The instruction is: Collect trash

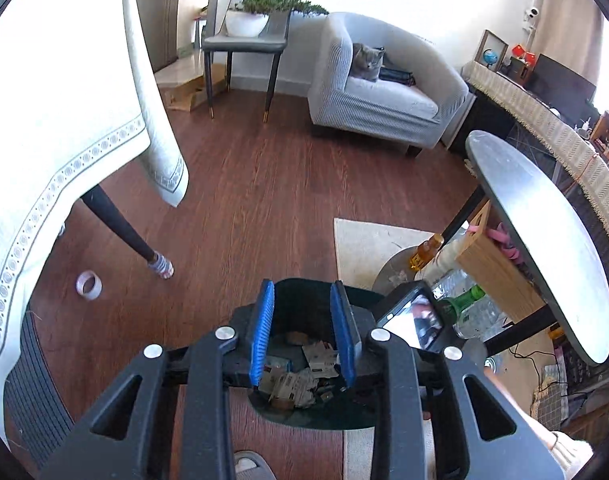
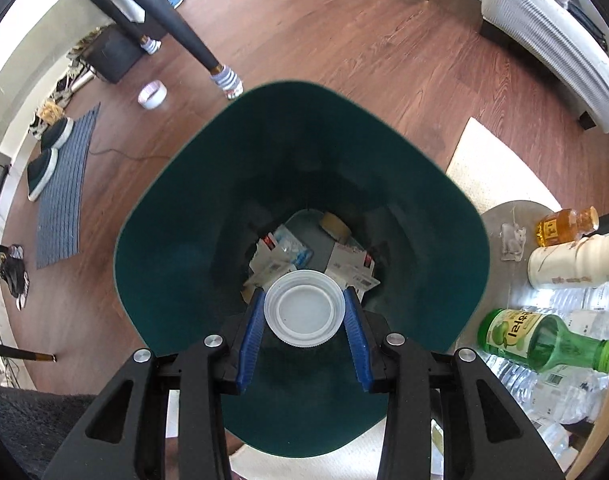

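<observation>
A dark green bin point(image 2: 176, 240) stands on the wood floor, with cartons and paper scraps point(image 2: 304, 252) at its bottom. My right gripper point(image 2: 303, 293) points down into the bin's mouth, shut on a round white plastic lid point(image 2: 303, 307) held by its rim between the blue pads. In the left wrist view my left gripper point(image 1: 302, 286) hovers over the same bin point(image 1: 324, 420). Its blue fingers point(image 1: 262, 332) stand apart with nothing between them, and the trash point(image 1: 300, 376) shows below.
A tape roll point(image 2: 152, 95) lies on the floor by a sock-wrapped table leg point(image 2: 224, 78). Right of the bin, a low round shelf holds a green bottle point(image 2: 544, 340), a white bottle point(image 2: 572, 260) and an amber bottle point(image 2: 564, 226). A grey tabletop point(image 1: 544, 240) overhangs them. An armchair point(image 1: 384, 92) stands beyond.
</observation>
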The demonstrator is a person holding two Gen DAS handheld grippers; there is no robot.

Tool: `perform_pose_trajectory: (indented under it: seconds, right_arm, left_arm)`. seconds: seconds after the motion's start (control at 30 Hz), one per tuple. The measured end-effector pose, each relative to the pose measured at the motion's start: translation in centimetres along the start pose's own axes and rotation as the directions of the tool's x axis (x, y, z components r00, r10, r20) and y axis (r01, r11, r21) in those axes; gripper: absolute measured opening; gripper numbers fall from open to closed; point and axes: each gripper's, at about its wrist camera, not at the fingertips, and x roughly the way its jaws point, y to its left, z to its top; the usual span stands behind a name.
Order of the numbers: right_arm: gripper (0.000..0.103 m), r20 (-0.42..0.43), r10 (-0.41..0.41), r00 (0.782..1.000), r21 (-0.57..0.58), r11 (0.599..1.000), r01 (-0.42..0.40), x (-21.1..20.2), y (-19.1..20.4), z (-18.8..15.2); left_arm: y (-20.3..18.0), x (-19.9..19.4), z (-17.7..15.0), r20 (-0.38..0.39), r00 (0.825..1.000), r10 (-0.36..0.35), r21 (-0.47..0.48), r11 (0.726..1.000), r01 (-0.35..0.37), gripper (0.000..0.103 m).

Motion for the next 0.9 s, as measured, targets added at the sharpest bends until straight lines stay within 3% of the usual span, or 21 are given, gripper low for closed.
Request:
perform_pose_trajectory:
  seconds: [0.17,0.3,0.47,0.6,0.7,0.9]
  right_arm:
    - [0.041,-0.023,-0.027,0.999,-0.025,0.999,0.026,0.8,0.4,-0.5]
    - [0.049,-0.024,-0.031,0.999,-0.036,0.999,0.03,0.8,0.5,-0.9]
    - [0.049,0.02,-0.029,0.999,-0.063,0.998,0.03,-0.9,0.9,-1.2]
    - [0.048,0.082,-0.014,0.997,-0.08,0.997,0.02,-3.7,1.1,-1.3]
    - [0.034,0.145,-0.017,0.989,-0.083,0.996,0.029,-6.6,1.4,-1.3]
    - [0.031,0.306,-0.011,0.952,-0.063,0.998,0.031,-13.9,1.1,-2.6]
  left_arm:
    - [-0.5,-1.5,0.8,0.036,0.999,-0.009,0.008,1.0,0.009,0.03]
    - [-0.8,-2.5,1.2,0.063,0.998,-0.017,-0.003,1.0,0.017,0.03]
    - [-1.1,-4.1,1.8,0.095,0.995,-0.035,-0.007,0.999,0.036,0.03]
    - [-1.9,-6.3,2.3,0.149,0.988,-0.043,0.002,0.999,0.044,0.03]
    - [-2.1,-8.1,2.4,0.181,0.982,-0.057,-0.012,0.998,0.06,0.03]
    - [-3.5,-11.6,2.5,0.248,0.968,-0.04,-0.003,0.999,0.042,0.031]
